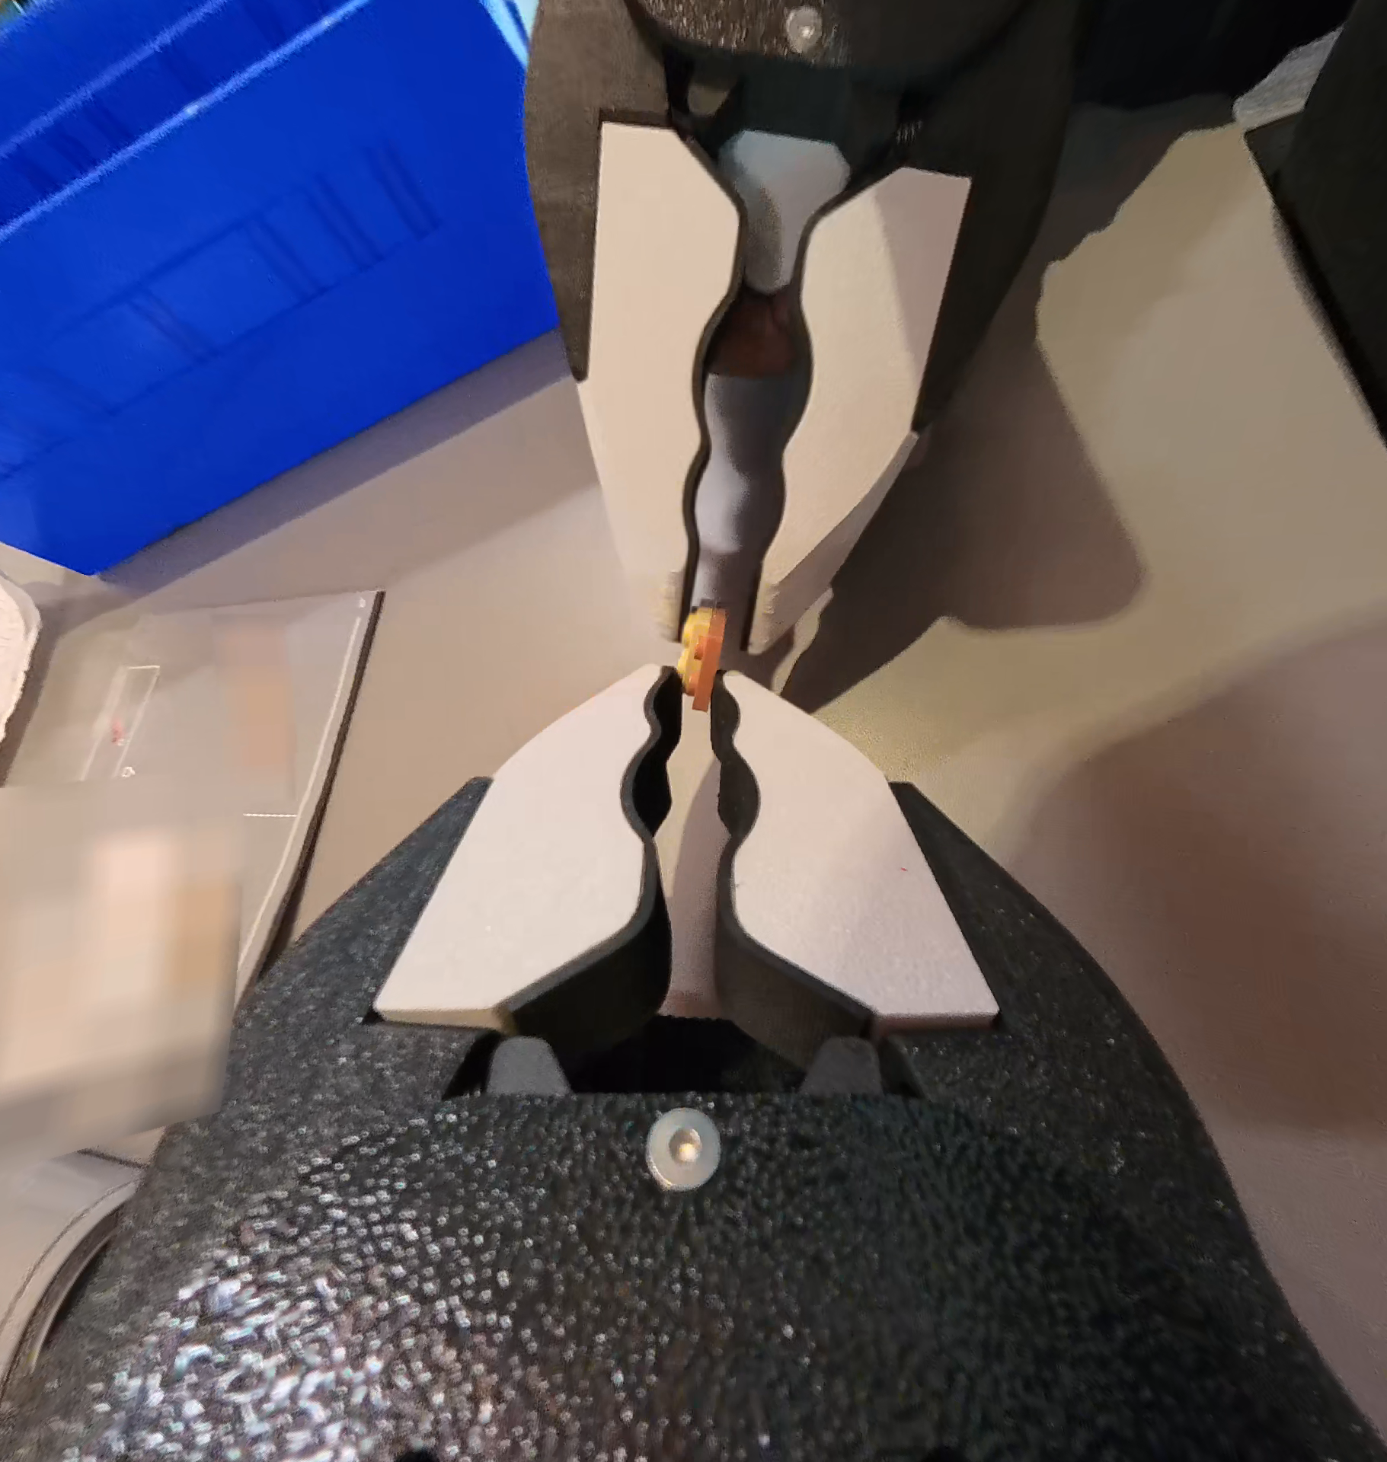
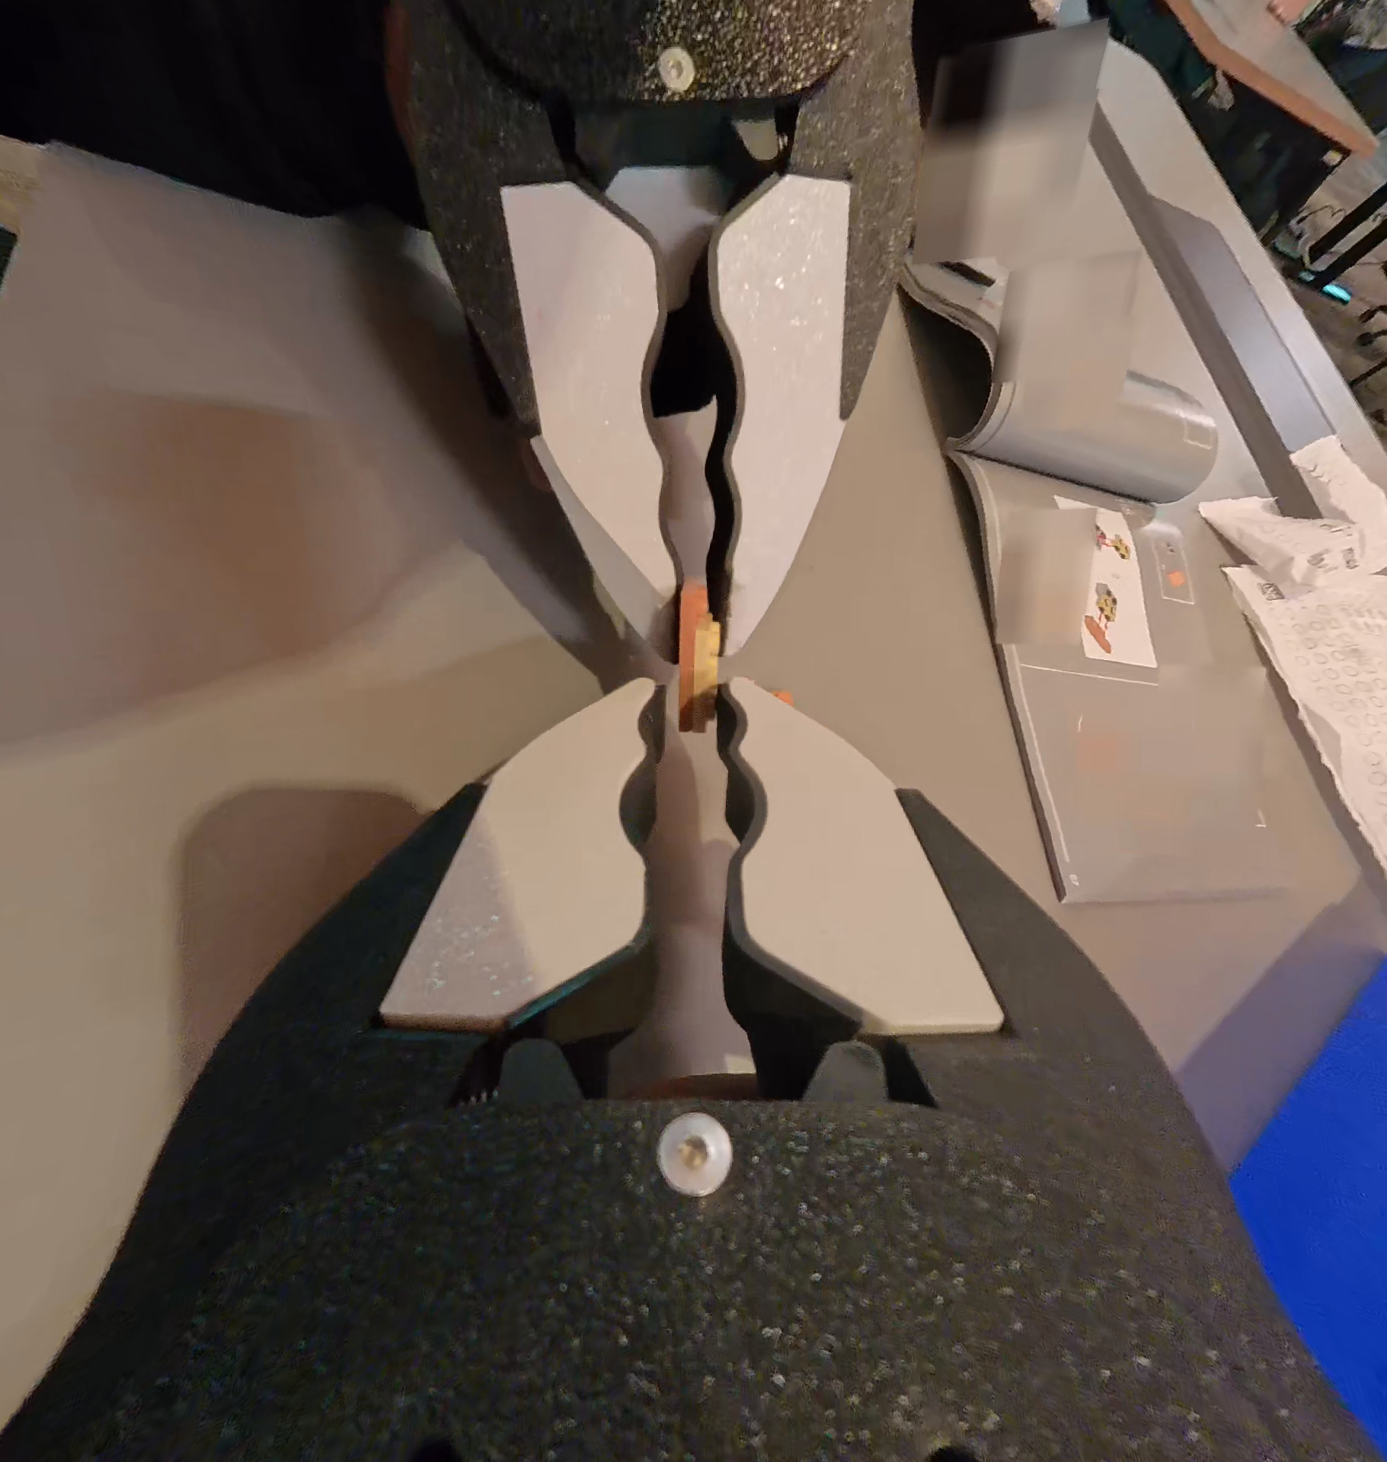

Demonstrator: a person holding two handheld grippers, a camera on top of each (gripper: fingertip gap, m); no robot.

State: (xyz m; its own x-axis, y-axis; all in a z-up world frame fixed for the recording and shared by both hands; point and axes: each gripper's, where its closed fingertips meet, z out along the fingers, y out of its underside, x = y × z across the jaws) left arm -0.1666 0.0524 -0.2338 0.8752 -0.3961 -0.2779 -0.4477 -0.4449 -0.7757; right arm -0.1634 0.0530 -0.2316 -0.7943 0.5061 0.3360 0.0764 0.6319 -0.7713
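Observation:
A small brick piece, an orange plate with a yellow part on it (image 1: 704, 657), hangs above the grey table between two grippers that meet tip to tip. My left gripper (image 1: 694, 684) is shut on its near end. In the right wrist view the left gripper (image 2: 694, 625) comes in from the top with both pads against the piece (image 2: 694, 664). My right gripper (image 2: 691, 700) stands around the other end of the piece with a slit between its left pad and the orange plate, so it counts as open. It also shows at the top of the left wrist view (image 1: 714, 625).
A blue bin (image 1: 199, 277) stands on the table; it also shows in the right wrist view (image 2: 1347, 1187). An open instruction booklet (image 2: 1109, 712) and torn perforated paper bags (image 2: 1347, 672) lie to the right. A small orange piece (image 2: 785, 696) lies on the table behind my right finger. The tips of both grippers are at nearly the same place.

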